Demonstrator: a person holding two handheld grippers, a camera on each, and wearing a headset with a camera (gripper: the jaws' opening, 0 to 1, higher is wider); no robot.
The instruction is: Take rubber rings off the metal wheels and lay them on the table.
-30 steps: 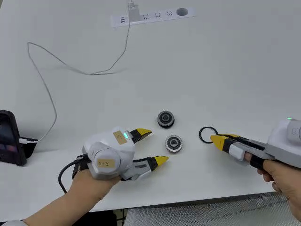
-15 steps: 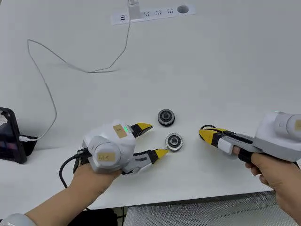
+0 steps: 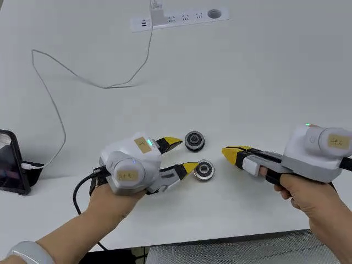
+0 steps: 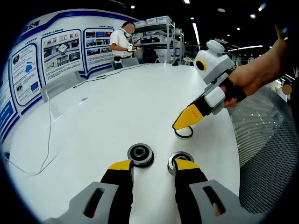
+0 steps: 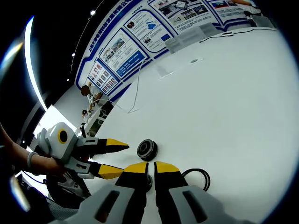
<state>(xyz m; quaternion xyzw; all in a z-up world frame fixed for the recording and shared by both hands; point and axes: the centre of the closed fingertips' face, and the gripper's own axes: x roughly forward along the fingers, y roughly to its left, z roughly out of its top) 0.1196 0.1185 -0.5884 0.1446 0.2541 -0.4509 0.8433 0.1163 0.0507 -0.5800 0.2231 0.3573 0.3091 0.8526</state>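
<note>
In the head view the left gripper (image 3: pixel 182 154) has its jaws wide apart and empty. A round metal wheel with dark rim (image 3: pixel 194 140) lies beside one tip and a round metal wheel with paler rim (image 3: pixel 204 169) beside the other. The right gripper (image 3: pixel 228 153) has its jaws together.

In the left gripper view a loose black rubber ring (image 4: pixel 183 134) lies on the white table (image 4: pixel 117 107) under the right gripper's tip.

In the right gripper view the jaws nearly touch, holding nothing, and the ring lies just beside them.

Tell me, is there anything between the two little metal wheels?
No, nothing. Just bare white table lies between the far wheel and the near wheel. The head view and the left gripper view both show that gap.
</note>
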